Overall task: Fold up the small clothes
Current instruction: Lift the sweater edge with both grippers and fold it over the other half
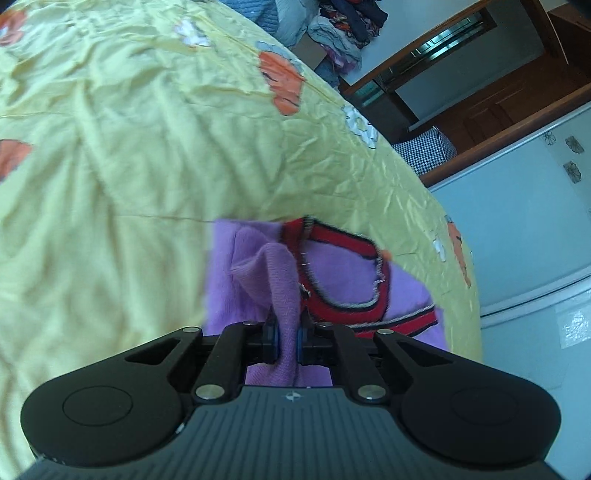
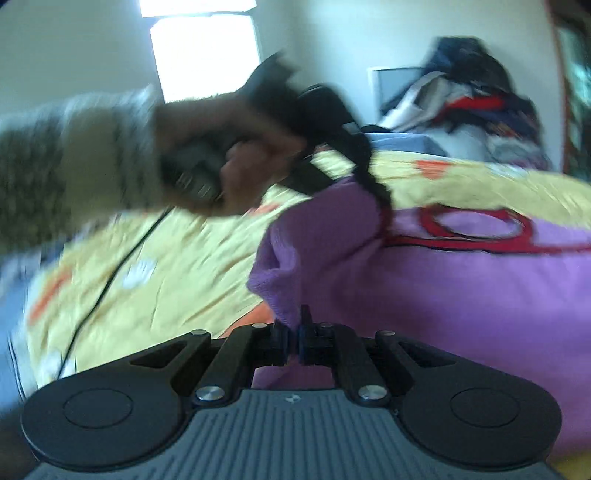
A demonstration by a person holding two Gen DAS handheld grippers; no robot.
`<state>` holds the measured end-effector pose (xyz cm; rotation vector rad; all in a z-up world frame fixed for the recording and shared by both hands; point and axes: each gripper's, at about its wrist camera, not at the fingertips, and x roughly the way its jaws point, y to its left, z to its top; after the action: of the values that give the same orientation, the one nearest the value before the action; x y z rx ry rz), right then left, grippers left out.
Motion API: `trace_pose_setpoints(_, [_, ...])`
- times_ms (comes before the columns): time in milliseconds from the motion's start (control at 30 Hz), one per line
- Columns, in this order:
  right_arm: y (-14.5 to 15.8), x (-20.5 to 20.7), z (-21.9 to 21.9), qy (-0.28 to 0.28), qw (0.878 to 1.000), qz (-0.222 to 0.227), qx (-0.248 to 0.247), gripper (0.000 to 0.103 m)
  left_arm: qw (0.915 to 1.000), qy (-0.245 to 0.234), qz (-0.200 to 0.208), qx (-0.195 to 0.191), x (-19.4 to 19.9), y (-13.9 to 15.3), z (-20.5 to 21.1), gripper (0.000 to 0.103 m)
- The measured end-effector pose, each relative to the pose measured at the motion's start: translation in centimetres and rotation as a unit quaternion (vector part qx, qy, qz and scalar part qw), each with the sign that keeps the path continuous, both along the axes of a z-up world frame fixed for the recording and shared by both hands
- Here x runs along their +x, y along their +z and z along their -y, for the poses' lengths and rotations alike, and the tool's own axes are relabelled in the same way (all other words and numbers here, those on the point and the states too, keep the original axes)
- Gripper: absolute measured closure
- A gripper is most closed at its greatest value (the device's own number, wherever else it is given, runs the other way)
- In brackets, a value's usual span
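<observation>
In the left wrist view, the left gripper [image 1: 287,345] has its two fingers drawn nearly together, clamped on a raised fold of the purple garment [image 1: 258,266]. The cloth stands up in a ridge between the blue pads [image 1: 301,341] and spreads away from them, lying partly on the yellow flowered bedspread [image 1: 129,147] near the bed's edge. Red trim with a black and pale border [image 1: 343,266] loops across the garment just beyond the fingers. Past the far end of the bed lies a pile of clothes [image 1: 343,33]; whether a container holds them cannot be told. A checked bag or box [image 1: 424,147] sits on the floor beside the bed, its contents hidden.

In the right wrist view, which is blurred, the right gripper [image 2: 294,343] has its fingers pressed together on an edge of the same purple garment [image 2: 443,295], which rises from the pads and fills the right of the frame over the bedspread [image 2: 166,266]. The red trim [image 2: 476,229] shows farther along the cloth. Above, the person's left hand [image 2: 236,155], in a pale knitted sleeve [image 2: 74,155], grips the other gripper, whose dark fingers reach down to the garment's top edge. A thin black cable [image 2: 110,280] trails across the bedspread. A heap of clothes [image 2: 469,99] lies behind the bed.
</observation>
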<state>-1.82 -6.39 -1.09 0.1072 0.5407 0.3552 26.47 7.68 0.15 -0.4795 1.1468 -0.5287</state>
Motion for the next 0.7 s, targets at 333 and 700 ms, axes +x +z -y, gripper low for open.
trace_pose_setpoints(333, [-0.8,-2.0,12.6,-0.119,0.986,-0.022,0.112,0.098,0.9995,-0.018,-0.013,0.023,0.4,-1.3,10.3,0.095])
trace_pose_setpoints(700, [-2.9,-5.1,17.8,-0.165,0.975,-0.054,0.136,0.098,0.9940,-0.065,0.010,0.087,-1.3,-2.7,19.4,0.094])
